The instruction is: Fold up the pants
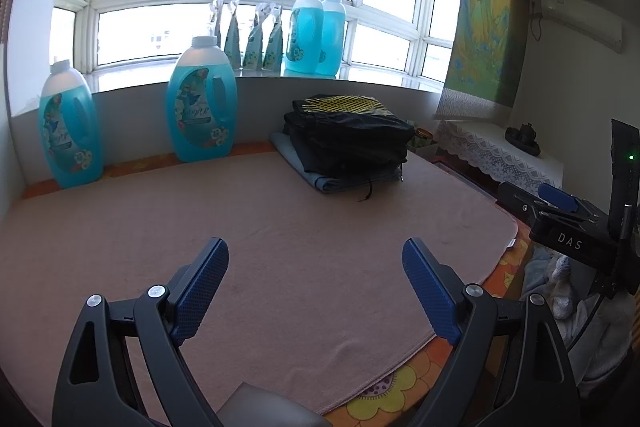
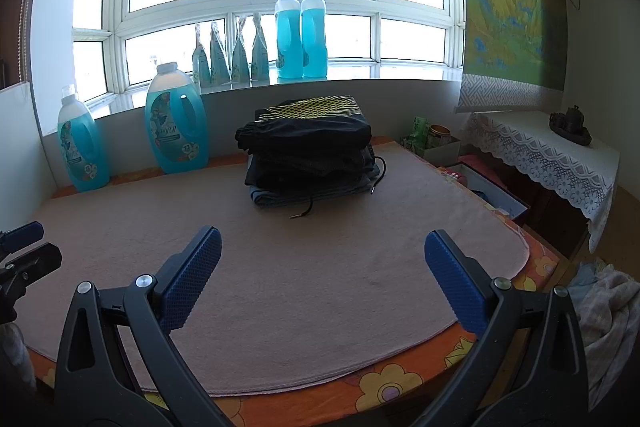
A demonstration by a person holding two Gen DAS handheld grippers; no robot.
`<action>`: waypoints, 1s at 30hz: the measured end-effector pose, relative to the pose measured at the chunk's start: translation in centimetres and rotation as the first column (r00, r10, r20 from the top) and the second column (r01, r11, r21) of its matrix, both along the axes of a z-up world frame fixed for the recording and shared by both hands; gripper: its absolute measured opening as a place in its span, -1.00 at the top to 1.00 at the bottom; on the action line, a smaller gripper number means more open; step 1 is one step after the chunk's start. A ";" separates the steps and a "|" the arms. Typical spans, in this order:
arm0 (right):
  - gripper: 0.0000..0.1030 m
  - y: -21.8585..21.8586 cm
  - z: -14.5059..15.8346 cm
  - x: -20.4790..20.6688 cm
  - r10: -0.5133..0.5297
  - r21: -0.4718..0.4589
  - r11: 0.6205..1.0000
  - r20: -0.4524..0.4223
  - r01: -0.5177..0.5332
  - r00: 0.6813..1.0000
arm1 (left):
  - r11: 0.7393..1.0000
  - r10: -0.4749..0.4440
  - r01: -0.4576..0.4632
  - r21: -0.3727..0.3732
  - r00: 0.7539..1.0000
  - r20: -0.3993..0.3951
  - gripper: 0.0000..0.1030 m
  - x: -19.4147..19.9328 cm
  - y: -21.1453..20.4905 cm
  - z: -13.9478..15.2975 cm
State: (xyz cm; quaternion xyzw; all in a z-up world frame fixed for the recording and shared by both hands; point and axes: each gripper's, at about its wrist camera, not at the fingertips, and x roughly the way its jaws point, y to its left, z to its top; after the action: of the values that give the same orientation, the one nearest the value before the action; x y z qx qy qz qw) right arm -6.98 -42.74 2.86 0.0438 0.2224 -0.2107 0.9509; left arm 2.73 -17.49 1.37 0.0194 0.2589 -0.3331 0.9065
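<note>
A stack of folded pants (image 1: 348, 143) lies at the far side of the pink blanket (image 1: 280, 247). The top pair is black with a yellow mesh pattern; a light blue pair lies at the bottom. It also shows in the right wrist view (image 2: 308, 151), with black drawstrings trailing in front. My left gripper (image 1: 316, 263) is open and empty above the blanket, well short of the stack. My right gripper (image 2: 322, 255) is open and empty too, also short of the stack. The right gripper's body (image 1: 568, 227) shows at the right edge of the left wrist view.
Two large blue detergent bottles (image 2: 176, 123) stand at the back left of the blanket, with more bottles and pouches (image 2: 300, 35) on the windowsill. A lace-covered side table (image 2: 552, 155) and an open box (image 2: 492, 195) stand to the right. Loose cloth (image 2: 604, 311) lies beyond the flowered sheet's edge.
</note>
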 end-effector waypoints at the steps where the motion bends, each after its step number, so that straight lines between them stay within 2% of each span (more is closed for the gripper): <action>1: -1.00 -0.1 0.0 0.0 0.001 0.000 1.000 -0.002 -0.001 1.000 | 1.000 -0.001 0.001 0.000 1.000 0.000 -0.73 0.0 0.0 0.0; 30: -1.00 1.1 -1.1 0.3 0.001 0.010 1.000 -0.015 -0.001 1.000 | 0.999 0.033 -0.033 0.034 0.999 -0.003 -0.73 0.4 -0.4 -0.7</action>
State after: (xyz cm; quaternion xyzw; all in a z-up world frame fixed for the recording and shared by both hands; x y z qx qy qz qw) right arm -6.64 -41.68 1.72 0.0469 0.2305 -0.2092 0.9492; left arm 3.17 -17.87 0.70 0.0298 0.2664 -0.3135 0.9110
